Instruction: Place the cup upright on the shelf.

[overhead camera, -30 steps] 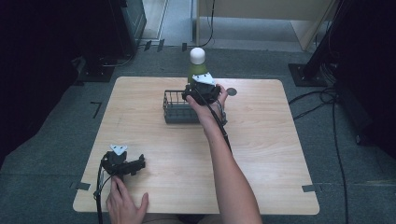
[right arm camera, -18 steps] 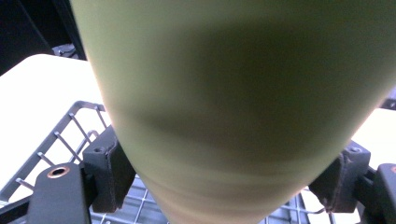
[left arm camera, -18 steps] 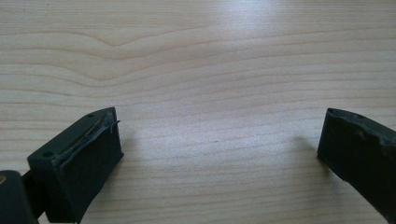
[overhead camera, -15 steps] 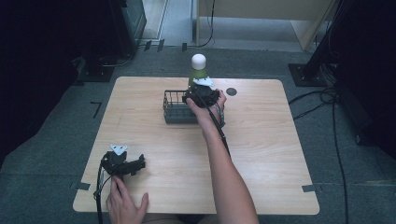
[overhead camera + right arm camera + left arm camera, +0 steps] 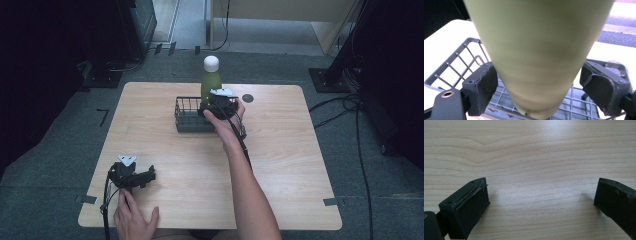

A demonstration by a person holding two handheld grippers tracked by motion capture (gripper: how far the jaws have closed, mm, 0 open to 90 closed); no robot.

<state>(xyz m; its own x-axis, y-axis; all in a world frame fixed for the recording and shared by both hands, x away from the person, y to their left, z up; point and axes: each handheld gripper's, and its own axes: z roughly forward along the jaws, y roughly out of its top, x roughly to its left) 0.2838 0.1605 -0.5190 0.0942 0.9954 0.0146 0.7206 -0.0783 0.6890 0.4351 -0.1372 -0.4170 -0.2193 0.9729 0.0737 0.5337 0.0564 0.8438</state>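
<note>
As catalogued: green bottle (image 5: 210, 82) is stood upright in the wire basket (image 5: 187, 120) at the counter's (image 5: 300, 150) far side. Right gripper (image 5: 537, 87): fingers just parted, flanking the bottle without pressing; withdrawal remains. Left gripper (image 5: 131, 175): fingers apart, idle on the counter.

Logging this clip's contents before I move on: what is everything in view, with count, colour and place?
bottle: one, green with white cap, upright in the wire basket, between the right jaws
wire basket: one, dark grey, far middle of table
table: one, light wood
round mark: one, dark, far side of the table, right of the basket
right hand-held gripper: black, jaws just opening, pads apart from the bottle
left hand-held gripper: black, open, resting near the table's front left
</note>
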